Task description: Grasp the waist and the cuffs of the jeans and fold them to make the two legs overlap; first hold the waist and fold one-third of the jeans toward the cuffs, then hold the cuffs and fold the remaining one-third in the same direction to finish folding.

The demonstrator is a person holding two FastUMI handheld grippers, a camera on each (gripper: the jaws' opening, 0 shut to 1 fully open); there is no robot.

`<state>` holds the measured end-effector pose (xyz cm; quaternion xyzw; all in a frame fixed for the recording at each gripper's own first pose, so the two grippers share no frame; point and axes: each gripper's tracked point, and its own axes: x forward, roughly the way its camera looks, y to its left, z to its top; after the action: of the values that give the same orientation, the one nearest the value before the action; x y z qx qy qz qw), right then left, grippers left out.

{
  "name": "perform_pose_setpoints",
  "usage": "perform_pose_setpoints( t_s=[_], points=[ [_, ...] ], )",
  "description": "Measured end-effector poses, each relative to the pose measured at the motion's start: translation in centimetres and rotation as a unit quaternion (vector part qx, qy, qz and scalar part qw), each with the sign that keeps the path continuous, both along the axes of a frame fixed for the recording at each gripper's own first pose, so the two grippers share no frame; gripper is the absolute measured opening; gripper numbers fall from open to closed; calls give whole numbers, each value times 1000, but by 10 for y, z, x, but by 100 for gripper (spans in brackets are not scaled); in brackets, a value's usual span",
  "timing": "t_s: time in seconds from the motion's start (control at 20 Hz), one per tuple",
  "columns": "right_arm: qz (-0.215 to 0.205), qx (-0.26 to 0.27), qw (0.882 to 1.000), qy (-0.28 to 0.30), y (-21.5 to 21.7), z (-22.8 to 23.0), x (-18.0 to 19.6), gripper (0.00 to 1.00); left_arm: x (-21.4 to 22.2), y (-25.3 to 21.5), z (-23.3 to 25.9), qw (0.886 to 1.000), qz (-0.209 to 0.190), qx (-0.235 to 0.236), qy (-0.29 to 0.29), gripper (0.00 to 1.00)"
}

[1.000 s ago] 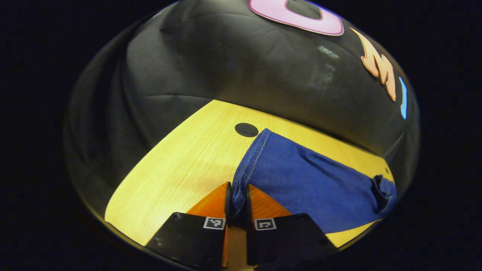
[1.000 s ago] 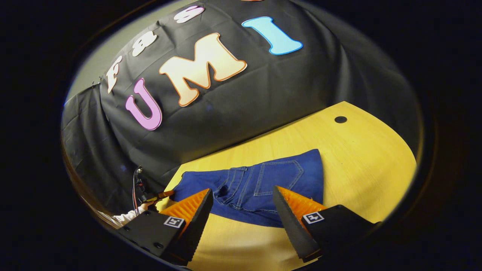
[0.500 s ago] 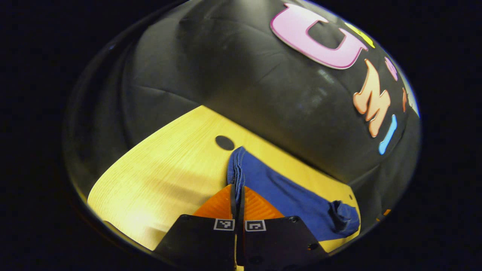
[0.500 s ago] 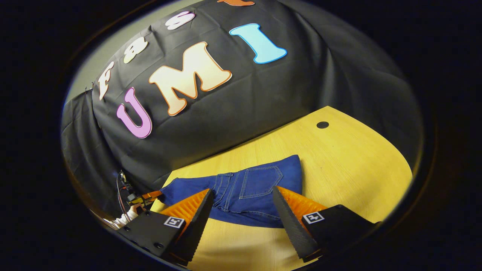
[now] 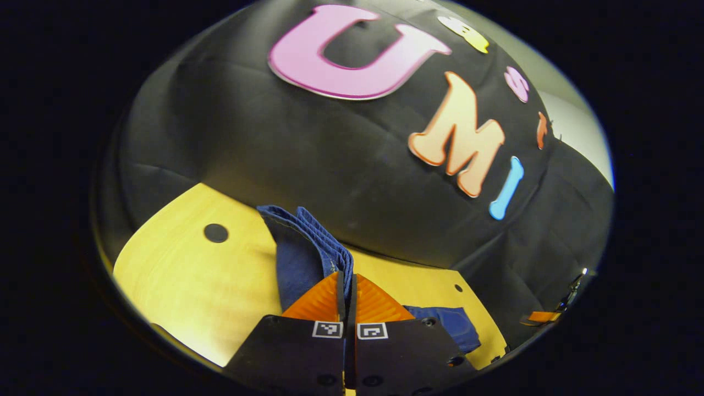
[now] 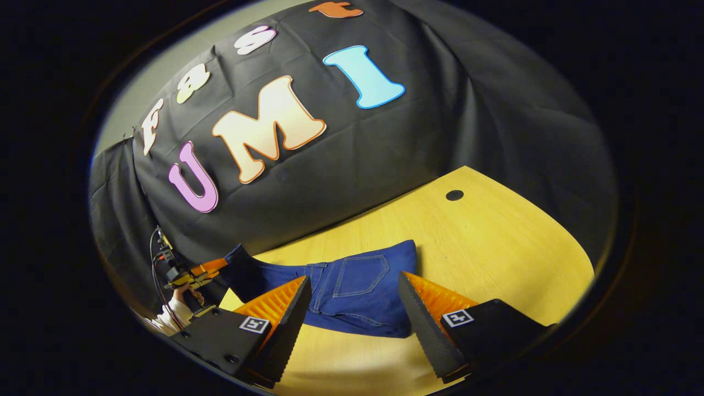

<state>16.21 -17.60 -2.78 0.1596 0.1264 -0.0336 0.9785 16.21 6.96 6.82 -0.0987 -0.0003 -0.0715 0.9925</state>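
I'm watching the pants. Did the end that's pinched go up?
Yes. The left gripper has lifted the jeans' cuffs off the table, above its black dot.

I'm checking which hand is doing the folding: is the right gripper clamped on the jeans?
No: in the right gripper view the right gripper stands wide open, its fingers apart above the jeans lying on the table.

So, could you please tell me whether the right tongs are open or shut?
Open: the right tongs are spread wide above the jeans, touching no fabric.
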Motion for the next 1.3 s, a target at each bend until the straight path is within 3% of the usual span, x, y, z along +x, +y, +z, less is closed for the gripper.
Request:
perform_pose_setpoints(
  t_s=[0.25,0.45,0.75,1.0,1.15,1.2,1.25,1.3],
  points=[
    [-7,2,1000,-1,-35,4,-13,98,1,-104,12,999,-47,10,-12,0],
    [-12,-5,1000,4,-62,1,-23,98,-3,-202,-13,994,-109,22,-5,0],
    [-26,2,1000,13,-94,-11,-39,98,-15,-318,-127,976,-189,89,54,0],
    [-37,8,999,13,-103,-11,-47,98,-28,-372,-226,957,-212,140,142,2],
    [-38,10,999,10,-97,-8,-52,98,-52,-384,-250,943,-222,187,161,75],
    [-38,11,999,9,-93,-7,-54,98,-61,-387,-249,942,-224,193,157,72],
    [-40,9,999,9,-89,-6,-55,98,-68,-387,-242,943,-225,195,152,80],
    [-41,9,999,8,-84,-7,-58,98,-73,-386,-236,945,-220,193,145,76]
  ],
)
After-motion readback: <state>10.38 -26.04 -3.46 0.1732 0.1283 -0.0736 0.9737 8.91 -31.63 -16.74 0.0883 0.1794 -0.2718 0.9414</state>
